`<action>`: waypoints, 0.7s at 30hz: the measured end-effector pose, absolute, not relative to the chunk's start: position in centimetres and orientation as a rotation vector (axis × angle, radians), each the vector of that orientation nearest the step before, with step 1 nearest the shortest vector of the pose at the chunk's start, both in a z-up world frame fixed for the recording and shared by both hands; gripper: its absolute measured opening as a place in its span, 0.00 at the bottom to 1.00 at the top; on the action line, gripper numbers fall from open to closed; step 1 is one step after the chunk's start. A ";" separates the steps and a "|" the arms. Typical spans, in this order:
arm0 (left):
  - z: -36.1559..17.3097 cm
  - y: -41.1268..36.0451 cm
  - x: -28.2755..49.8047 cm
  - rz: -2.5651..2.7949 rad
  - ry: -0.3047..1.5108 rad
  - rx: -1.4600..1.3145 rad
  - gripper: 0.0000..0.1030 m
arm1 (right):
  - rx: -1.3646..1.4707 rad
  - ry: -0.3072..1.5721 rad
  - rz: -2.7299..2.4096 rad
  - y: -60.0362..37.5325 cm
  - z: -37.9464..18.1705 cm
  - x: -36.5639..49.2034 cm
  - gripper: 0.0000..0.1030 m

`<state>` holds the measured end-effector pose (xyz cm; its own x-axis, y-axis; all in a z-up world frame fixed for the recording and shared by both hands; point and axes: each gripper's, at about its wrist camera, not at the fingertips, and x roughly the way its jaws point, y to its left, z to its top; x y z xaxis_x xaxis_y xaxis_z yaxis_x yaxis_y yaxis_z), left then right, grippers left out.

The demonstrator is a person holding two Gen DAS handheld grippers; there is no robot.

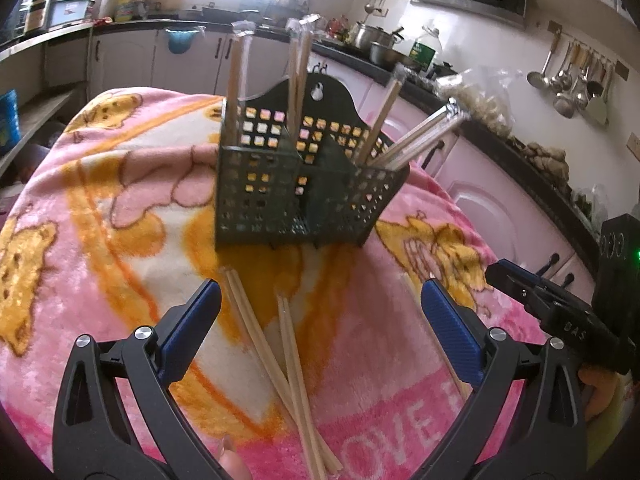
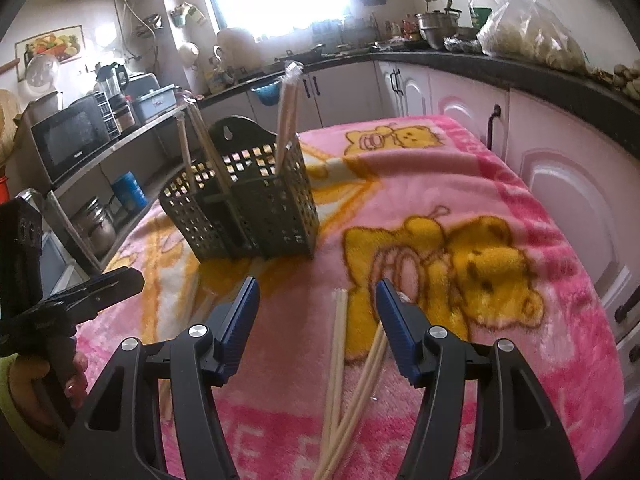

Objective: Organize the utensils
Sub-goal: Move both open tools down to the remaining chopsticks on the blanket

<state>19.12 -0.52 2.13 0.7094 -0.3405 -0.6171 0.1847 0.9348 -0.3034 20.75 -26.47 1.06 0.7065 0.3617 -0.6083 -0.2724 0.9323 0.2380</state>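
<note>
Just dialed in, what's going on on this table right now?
A person holds a gripper in each hand over a pink blanket. Both the left gripper and the right gripper are open and empty. Several wrapped chopsticks already stand in the dark green holder; loose chopsticks still lie on the blanket in front of it.

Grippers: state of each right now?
Left gripper: open, holding nothing, chopsticks between fingers.
Right gripper: open, holding nothing.
</note>
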 end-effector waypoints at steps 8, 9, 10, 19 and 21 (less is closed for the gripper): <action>0.2 -1.9 19.6 -0.309 0.778 -0.204 0.89 | 0.151 0.738 0.328 -27.7 -0.8 20.6 0.57; 0.0 -2.1 19.6 -0.310 0.785 -0.200 0.89 | 0.155 0.742 0.326 -27.8 -1.0 20.5 0.57; -0.2 -2.3 19.6 -0.312 0.790 -0.197 0.89 | 0.156 0.745 0.324 -27.9 -1.1 20.5 0.57; -1.9 -3.4 20.3 -0.341 0.844 -0.200 0.89 | 0.199 0.792 0.309 -29.2 -3.3 20.7 0.57; -2.2 -3.5 20.4 -0.345 0.856 -0.199 0.89 | 0.206 0.807 0.304 -29.4 -3.8 20.8 0.57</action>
<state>20.45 -3.51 -2.22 0.6051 -0.3748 -0.7025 0.2167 0.9265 -0.3076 20.78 -29.44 -3.76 0.6520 0.3437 -0.6758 -0.1883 0.9368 0.2948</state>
